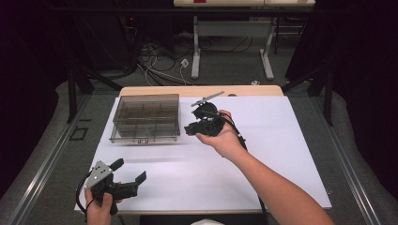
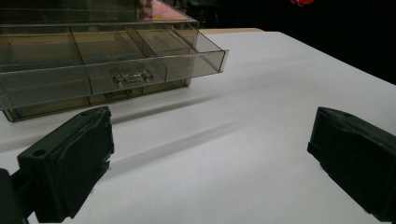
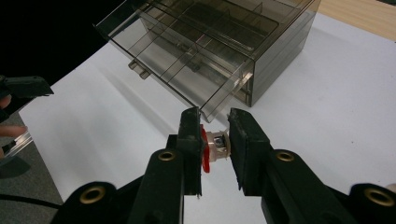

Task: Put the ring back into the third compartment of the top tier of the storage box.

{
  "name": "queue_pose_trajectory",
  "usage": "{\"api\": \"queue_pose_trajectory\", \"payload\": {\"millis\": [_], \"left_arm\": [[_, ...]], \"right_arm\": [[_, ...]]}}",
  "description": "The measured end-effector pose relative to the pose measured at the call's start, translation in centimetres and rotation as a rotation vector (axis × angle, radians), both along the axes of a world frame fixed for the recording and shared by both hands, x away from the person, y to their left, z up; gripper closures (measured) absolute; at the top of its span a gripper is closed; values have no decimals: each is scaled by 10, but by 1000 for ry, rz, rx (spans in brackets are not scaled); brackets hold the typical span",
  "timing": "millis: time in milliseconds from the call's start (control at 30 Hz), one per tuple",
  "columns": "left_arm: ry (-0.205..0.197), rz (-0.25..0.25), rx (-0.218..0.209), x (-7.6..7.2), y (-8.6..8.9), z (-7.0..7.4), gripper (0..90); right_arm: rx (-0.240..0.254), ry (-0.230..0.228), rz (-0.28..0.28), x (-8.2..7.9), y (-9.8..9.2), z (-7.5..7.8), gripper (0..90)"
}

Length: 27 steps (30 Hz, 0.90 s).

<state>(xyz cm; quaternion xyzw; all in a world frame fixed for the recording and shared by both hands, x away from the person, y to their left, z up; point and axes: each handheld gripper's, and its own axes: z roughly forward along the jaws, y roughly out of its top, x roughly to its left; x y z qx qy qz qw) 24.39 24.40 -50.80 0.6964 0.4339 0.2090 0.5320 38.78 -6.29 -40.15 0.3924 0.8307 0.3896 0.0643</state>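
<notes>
Right gripper [image 3: 215,144]: clamping a small red-capped part [image 3: 212,148], hovering just beside the drawer box [image 1: 146,118]. Left gripper [image 1: 127,174]: jaws standing apart, resting near the box.

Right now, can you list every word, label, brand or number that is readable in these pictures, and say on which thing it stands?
No readable text in any view.
Smoky clear drawer box: no label or lettering.
Small red and clear part held by the right tool: no visible marking.
Left tool and its grey plate: no visible print.
White table cover: blank.
</notes>
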Motion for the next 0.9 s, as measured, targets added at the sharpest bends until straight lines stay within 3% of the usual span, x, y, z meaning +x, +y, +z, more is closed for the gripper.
{"api": "queue_pose_trajectory", "payload": {"millis": [900], "left_arm": [[-1, -10, 0, 0, 0, 0, 2]], "right_arm": [[-6, -9, -16, 13, 30, -9, 747]]}}
